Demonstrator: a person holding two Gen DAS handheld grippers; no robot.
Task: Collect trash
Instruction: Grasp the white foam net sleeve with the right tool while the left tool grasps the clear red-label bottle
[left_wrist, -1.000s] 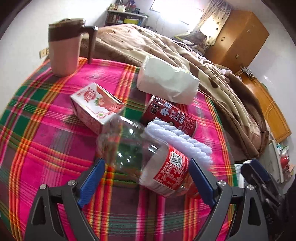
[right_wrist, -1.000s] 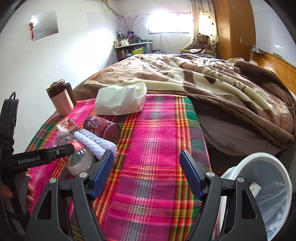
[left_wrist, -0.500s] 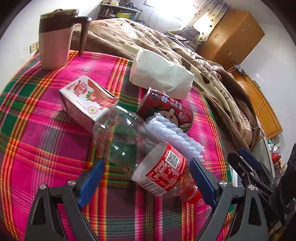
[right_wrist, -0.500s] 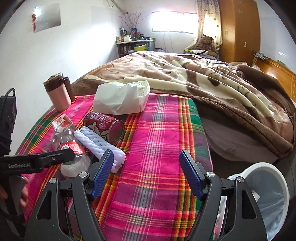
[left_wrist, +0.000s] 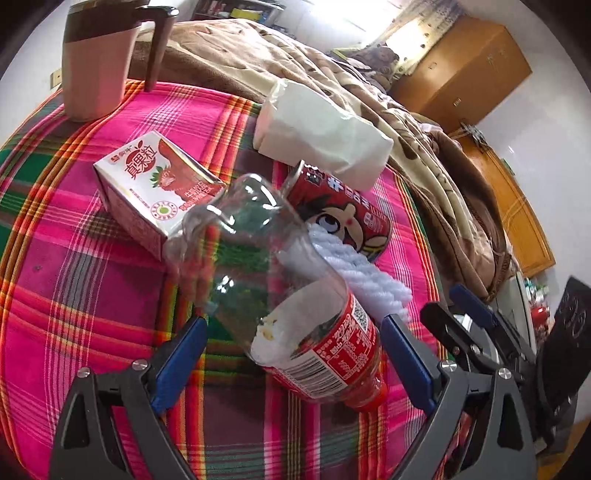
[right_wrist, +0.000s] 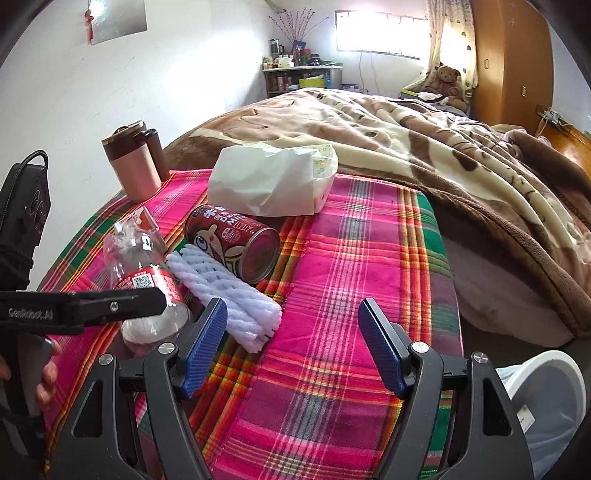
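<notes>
Clear plastic bottle (left_wrist: 273, 280) with a red label lies on its side on the pink plaid cloth (left_wrist: 74, 266), its labelled end between the spread blue fingers of the left gripper (left_wrist: 291, 339), untouched. White foam netting (right_wrist: 225, 291) and a red can (right_wrist: 232, 243) lie just beside it. The right gripper (right_wrist: 293, 343) hangs released over bare cloth, with the white bin (right_wrist: 554, 398) at its lower right.

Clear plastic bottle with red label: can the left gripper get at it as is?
Probably yes. The left gripper is open, its fingers either side of the clear plastic bottle with red label lying on the plaid cloth; nothing sits between.
</notes>
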